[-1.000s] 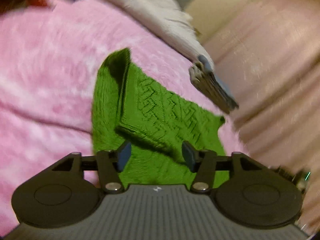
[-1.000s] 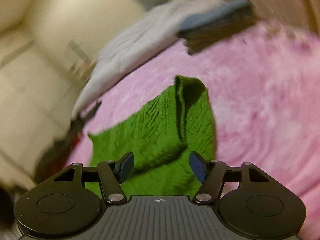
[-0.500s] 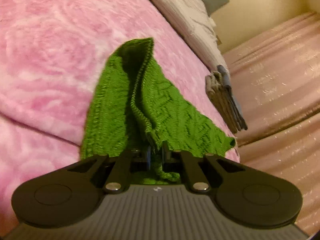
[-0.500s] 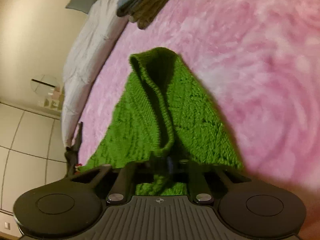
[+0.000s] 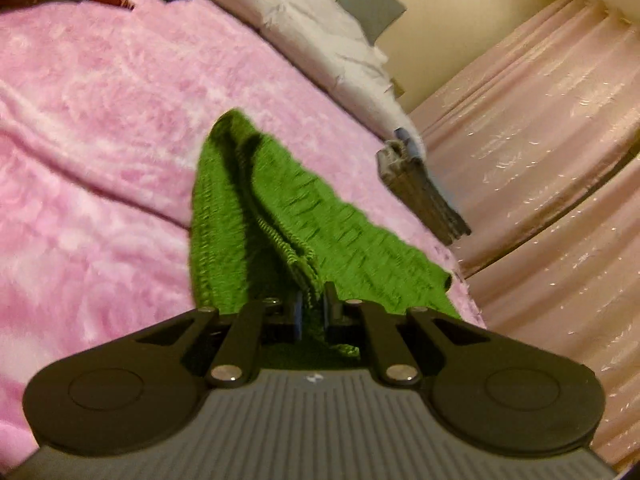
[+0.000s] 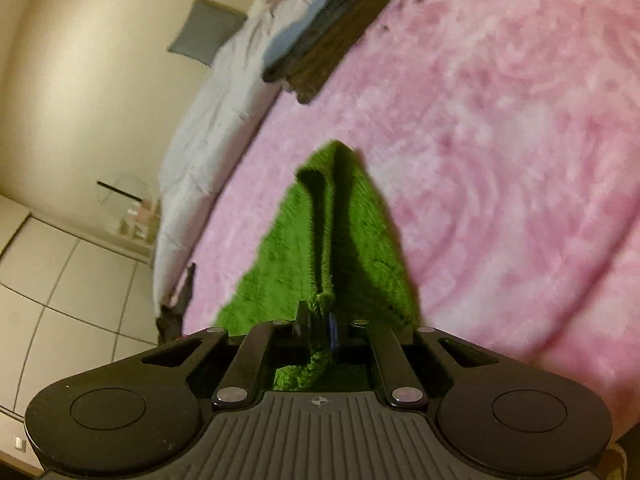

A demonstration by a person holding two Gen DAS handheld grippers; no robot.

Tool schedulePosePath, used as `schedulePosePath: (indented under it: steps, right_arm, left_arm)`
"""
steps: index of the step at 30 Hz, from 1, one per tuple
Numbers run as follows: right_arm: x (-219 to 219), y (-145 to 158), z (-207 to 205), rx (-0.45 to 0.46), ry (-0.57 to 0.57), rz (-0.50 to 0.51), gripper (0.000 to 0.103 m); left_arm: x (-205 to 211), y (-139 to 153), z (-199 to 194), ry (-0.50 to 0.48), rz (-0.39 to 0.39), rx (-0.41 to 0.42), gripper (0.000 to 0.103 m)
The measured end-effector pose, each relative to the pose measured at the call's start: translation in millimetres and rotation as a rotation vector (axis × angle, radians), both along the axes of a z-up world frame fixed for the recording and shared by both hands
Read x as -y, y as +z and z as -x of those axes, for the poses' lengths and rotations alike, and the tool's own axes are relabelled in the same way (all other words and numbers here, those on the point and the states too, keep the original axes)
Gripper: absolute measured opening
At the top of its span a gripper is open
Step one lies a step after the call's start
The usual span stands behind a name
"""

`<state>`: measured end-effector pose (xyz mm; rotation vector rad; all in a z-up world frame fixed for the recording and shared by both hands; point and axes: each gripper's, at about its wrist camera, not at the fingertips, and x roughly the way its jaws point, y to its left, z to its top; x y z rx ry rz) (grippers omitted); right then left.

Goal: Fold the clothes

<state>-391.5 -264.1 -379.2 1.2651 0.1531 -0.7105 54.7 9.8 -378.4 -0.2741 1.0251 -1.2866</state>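
Note:
A green knitted garment (image 5: 304, 220) lies partly lifted on a fluffy pink blanket (image 5: 100, 128). My left gripper (image 5: 312, 308) is shut on one near corner of its folded edge, and the cloth rises from the bed up into the jaws. My right gripper (image 6: 320, 322) is shut on the other near corner of the same green garment (image 6: 352, 248), which stretches away from it in a ridge down to the pink blanket (image 6: 500, 140). The far end of the garment rests on the blanket.
A stack of folded dark clothes (image 5: 420, 188) sits at the bed's far side, also in the right wrist view (image 6: 324, 48). A white duvet (image 5: 320, 36) and grey pillow (image 5: 372, 4) lie beyond. Pink curtains (image 5: 540, 152) hang right; tiled floor (image 6: 72, 280) lies left.
Both grippers went from open above the garment to shut on its near edge. They have since lifted that edge, pulling the cloth into a taut ridge.

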Motion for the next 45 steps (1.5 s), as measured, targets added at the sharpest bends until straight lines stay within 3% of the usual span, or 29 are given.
schedulePosePath:
  steps: [6, 12, 17, 20, 25, 28, 31, 32, 33, 35, 38, 41, 43, 45]
  right_arm:
    - [-7.1, -3.0, 6.6, -0.014, 0.0, -0.01, 0.006]
    - [-17.8, -12.0, 20.3, 0.016, -0.015, -0.006, 0.006]
    - [-20.6, -19.7, 14.8, -0.054, 0.001, 0.012, 0.006]
    - [-23.9, -19.9, 13.1, -0.071, 0.004, 0.036, 0.006]
    - [-30.7, -4.6, 20.1, -0.022, -0.015, 0.09, 0.005]
    - [-32.2, -6.3, 13.1, -0.093, 0.006, 0.093, 0.005]
    - [-29.2, -18.6, 9.9, -0.136, 0.014, 0.059, 0.005]
    - [-29.4, -15.0, 10.5, -0.148, 0.021, 0.072, 0.008]
    - [-29.5, -11.3, 11.1, -0.161, 0.029, 0.085, 0.017]
    - [-29.3, 1.5, 12.4, -0.222, 0.022, 0.151, 0.069]
    - [-24.3, 22.7, 9.2, -0.336, 0.014, 0.277, 0.07]
    - [-7.1, 42.6, -12.8, -0.403, 0.049, 0.4, 0.068]
    - [6.6, 55.1, -43.4, -0.445, 0.109, 0.497, 0.058]
    - [20.5, 63.6, -82.2, -0.521, 0.175, 0.603, 0.054]
  left_arm:
    - [-6.4, -6.0, 11.4, -0.005, -0.031, 0.05, 0.006]
    - [-14.7, -18.0, 13.5, 0.004, -0.037, 0.029, 0.006]
    - [-13.9, -27.5, 15.1, 0.002, -0.056, 0.033, 0.006]
    - [-16.6, -29.1, 13.6, 0.01, -0.041, 0.013, 0.006]
    - [-23.0, -24.4, 11.6, 0.02, 0.012, -0.026, 0.006]
    - [-19.4, -32.1, 15.7, 0.006, -0.046, 0.01, 0.007]
    - [-23.0, -28.5, 14.9, 0.004, -0.041, 0.012, 0.01]
    - [-24.8, -25.1, 13.9, 0.002, -0.043, 0.017, 0.011]
    - [-27.8, -20.0, 12.3, -0.006, -0.046, 0.028, 0.011]
    - [-32.9, -8.1, 6.0, -0.009, -0.06, 0.077, 0.011]
    - [-32.0, 12.7, -12.2, 0.028, -0.079, 0.189, 0.012]
    - [-3.3, 32.3, -39.4, 0.056, -0.069, 0.288, 0.012]
    - [31.8, 43.8, -49.6, 0.028, -0.068, 0.355, 0.012]
    - [52.7, 30.9, -51.2, -0.011, -0.105, 0.404, 0.012]
